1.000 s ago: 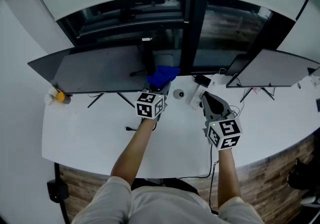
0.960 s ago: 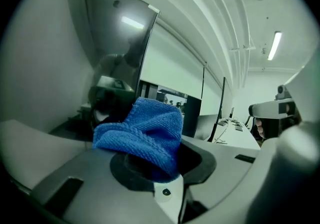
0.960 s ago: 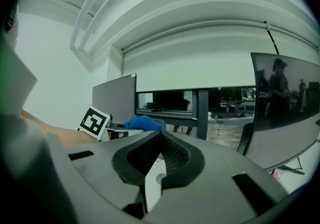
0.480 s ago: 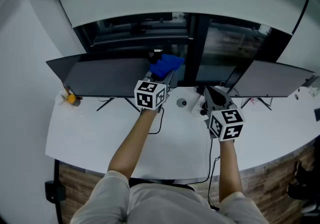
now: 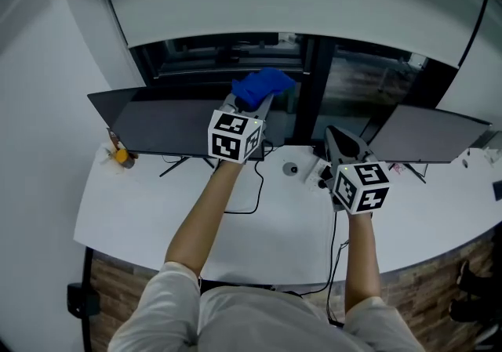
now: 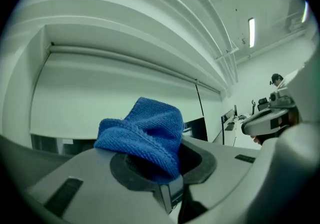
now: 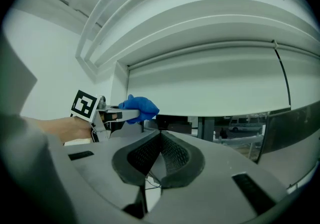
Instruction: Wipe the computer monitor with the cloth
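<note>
Blue terry cloth point(image 5: 263, 85) now sits higher than a second ago: it was low in front of the right end of the wide dark computer monitor point(image 5: 169, 127), and it has been lifted to just above that screen's top edge, against the dark window behind. It is bunched into a lump clamped in the left gripper point(image 5: 252, 101), whose jaws are closed on its lower folds; in the left gripper view the cloth point(image 6: 145, 133) stands up out of the jaws and droops over them. From the head view its long axis runs from lower left to upper right, pointing away from the person and past the jaw tips. The monitor stretches left to right along the back of the curved white desk point(image 5: 282, 225). The right gripper point(image 5: 339, 146) has stayed low over the middle of the desk, well apart from the cloth, its ribbed jaws pressed together with nothing between them. A second dark monitor point(image 5: 427, 139) stands at the right, and a small orange object point(image 5: 120, 156) lies by the first screen's left end.
</note>
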Demonstrator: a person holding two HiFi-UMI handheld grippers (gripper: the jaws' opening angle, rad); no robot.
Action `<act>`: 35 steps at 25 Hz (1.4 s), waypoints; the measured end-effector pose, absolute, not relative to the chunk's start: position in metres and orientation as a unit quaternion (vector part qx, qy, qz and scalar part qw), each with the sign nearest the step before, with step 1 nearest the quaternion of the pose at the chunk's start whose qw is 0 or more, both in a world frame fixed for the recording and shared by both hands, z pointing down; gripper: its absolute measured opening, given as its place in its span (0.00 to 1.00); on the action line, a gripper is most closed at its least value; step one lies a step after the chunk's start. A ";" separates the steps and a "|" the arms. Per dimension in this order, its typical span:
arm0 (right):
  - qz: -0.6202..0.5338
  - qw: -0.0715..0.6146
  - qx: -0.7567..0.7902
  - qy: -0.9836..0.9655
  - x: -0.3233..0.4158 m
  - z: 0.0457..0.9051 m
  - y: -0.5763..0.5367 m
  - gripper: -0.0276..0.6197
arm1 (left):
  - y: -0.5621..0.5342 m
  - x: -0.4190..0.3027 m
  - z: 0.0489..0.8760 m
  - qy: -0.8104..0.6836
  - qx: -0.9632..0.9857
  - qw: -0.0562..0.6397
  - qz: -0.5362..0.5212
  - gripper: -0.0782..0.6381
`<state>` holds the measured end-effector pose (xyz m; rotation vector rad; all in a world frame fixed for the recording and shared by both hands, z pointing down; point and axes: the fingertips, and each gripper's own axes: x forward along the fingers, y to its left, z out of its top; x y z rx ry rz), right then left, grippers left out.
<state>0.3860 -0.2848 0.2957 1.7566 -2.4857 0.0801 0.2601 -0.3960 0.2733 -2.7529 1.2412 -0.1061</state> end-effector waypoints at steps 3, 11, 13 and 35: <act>0.019 0.045 0.570 -0.821 0.374 0.288 -0.286 0.06 | -0.405 0.257 0.259 0.411 -0.904 0.093 -0.069 0.26; 0.012 0.050 0.561 -0.826 0.343 0.282 -0.293 0.06 | -0.426 0.231 0.268 0.428 -0.885 0.119 -0.140 0.26; 0.011 0.050 0.562 -0.825 0.334 0.280 -0.296 0.06 | -0.428 0.220 0.268 0.425 -0.886 0.119 -0.141 0.26; -0.008 0.041 0.539 -0.841 0.079 0.286 -0.352 0.06 | -0.476 -0.104 0.269 0.497 -0.857 0.075 -0.112 0.26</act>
